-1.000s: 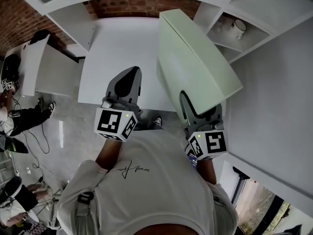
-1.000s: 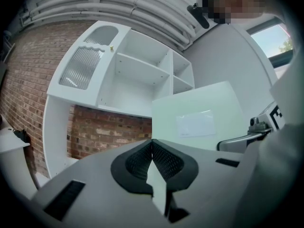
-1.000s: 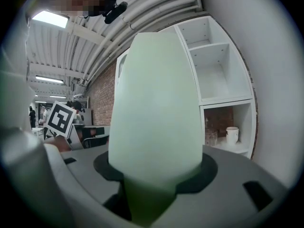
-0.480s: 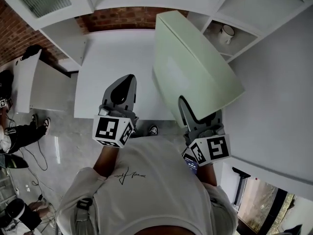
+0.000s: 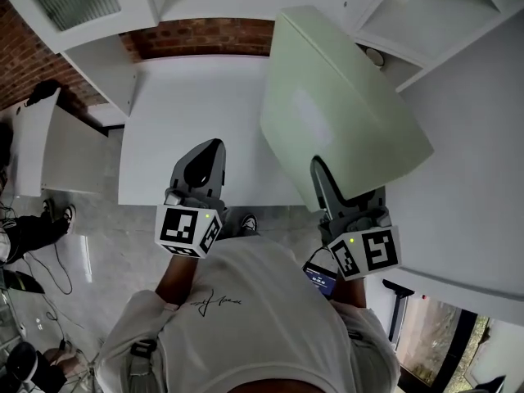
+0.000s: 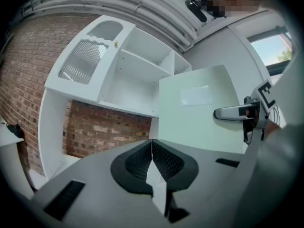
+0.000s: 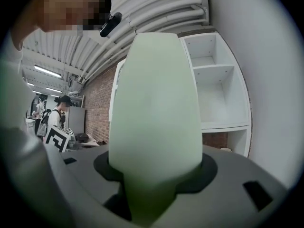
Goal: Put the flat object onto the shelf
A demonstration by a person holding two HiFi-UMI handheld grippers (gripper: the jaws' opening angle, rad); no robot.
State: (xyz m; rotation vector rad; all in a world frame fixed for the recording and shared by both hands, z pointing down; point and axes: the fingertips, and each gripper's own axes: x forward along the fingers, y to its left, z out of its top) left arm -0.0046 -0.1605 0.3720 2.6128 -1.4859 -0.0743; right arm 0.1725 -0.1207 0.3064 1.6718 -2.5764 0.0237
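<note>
A large pale green flat board (image 5: 340, 113) is held up in the air at the right of the head view, tilted toward the white shelf unit (image 5: 426, 19). My right gripper (image 5: 327, 188) is shut on its near edge. In the right gripper view the board (image 7: 156, 108) fills the middle and stands up out of the jaws. My left gripper (image 5: 203, 164) is shut with nothing in it, hovering over the near edge of the white table (image 5: 196, 97). The left gripper view shows the board (image 6: 199, 110) to the right, with the right gripper (image 6: 228, 112) clamped on it.
White open shelf compartments (image 7: 213, 80) rise ahead on the right, next to a brick wall (image 6: 99, 132). A cabinet with a ribbed glass door (image 6: 88, 61) hangs upper left. A small cup (image 5: 375, 56) peeks from behind the board. A person (image 7: 57, 113) stands far left.
The board has been lifted and carried right and up toward the shelf, now covering most of the compartment with the cup. The left gripper has stayed about where it was.
</note>
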